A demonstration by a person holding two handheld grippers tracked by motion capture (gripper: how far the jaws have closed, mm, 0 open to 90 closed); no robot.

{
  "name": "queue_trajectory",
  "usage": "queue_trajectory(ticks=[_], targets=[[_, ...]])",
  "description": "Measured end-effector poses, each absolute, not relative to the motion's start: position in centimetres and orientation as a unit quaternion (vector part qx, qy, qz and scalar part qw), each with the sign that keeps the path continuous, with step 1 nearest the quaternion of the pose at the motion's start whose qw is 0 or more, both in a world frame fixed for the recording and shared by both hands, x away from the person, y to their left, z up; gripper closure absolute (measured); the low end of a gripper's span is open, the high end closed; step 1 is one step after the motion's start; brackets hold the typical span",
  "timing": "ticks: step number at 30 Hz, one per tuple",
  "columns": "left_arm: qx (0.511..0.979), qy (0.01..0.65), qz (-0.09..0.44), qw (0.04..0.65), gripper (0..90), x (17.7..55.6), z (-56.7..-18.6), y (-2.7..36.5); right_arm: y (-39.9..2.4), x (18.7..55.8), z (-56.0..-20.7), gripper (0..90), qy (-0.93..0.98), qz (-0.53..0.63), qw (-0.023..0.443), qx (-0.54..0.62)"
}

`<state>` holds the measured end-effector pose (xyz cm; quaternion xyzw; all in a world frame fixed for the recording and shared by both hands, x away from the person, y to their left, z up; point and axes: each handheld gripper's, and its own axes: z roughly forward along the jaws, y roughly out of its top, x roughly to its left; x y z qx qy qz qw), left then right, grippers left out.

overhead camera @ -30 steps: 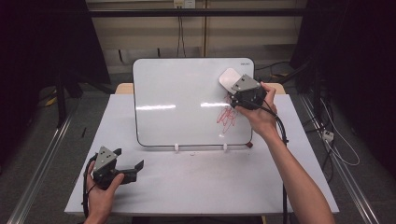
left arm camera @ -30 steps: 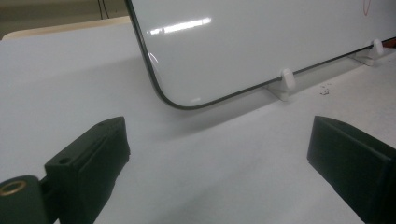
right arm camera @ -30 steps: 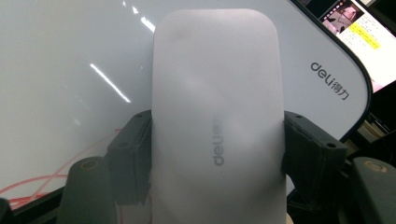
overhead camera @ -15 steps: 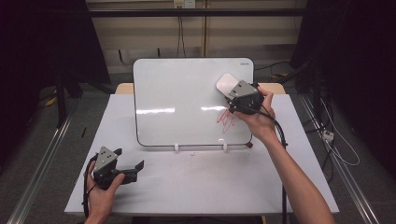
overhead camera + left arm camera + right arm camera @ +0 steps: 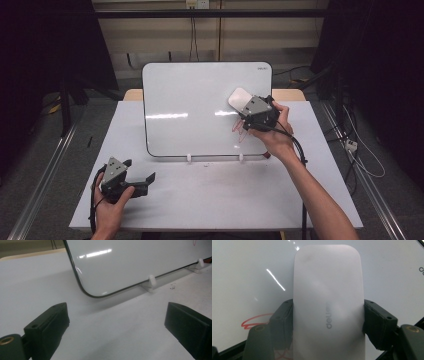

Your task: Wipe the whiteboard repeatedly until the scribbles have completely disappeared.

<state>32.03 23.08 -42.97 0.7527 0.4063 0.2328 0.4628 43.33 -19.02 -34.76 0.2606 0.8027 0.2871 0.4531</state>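
In the high view, the right claw (image 5: 248, 106) was seen right of centre in the frame, held against the whiteboard (image 5: 190, 100) that stood propped on the bench (image 5: 210, 200). A pale eraser (image 5: 239, 97) was gripped between its jaws, its long axis running up and to the left from the claw. The red scribble (image 5: 240, 131) lay just below the claw on the board's lower right part, so any wiping stroke would probably have had to go downward in the frame. The left claw (image 5: 145, 180) rested at the lower left of the frame, well apart from the board, its jaws spread wide and holding nothing. The right hand was judged much the nearer to the marks.

In the left gripper view, the two black jaws were seen far apart at the lower corners, with bare bench between them. The board's rounded lower corner and two white clips (image 5: 151, 281) holding its bottom edge were shown above them, detail too small to read from above.

In the right gripper view, the eraser (image 5: 328, 302) was seen clamped on both long sides by the jaws, its flat face lying on or just off the board; contact could not be told. A loop of the red scribble (image 5: 254, 322) was shown at the lower left of the frame, beside the eraser's near end and not under it.
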Motion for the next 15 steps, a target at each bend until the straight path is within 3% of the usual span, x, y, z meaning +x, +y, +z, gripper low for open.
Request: queue_trajectory(ticks=[15], targets=[[0.748, 0.411, 0.233, 0.466, 5.3, 31.9, -42.9, 23.3, -20.3, 44.0, -33.8, 31.6, 0.787, 0.300, 0.452, 0.295]])
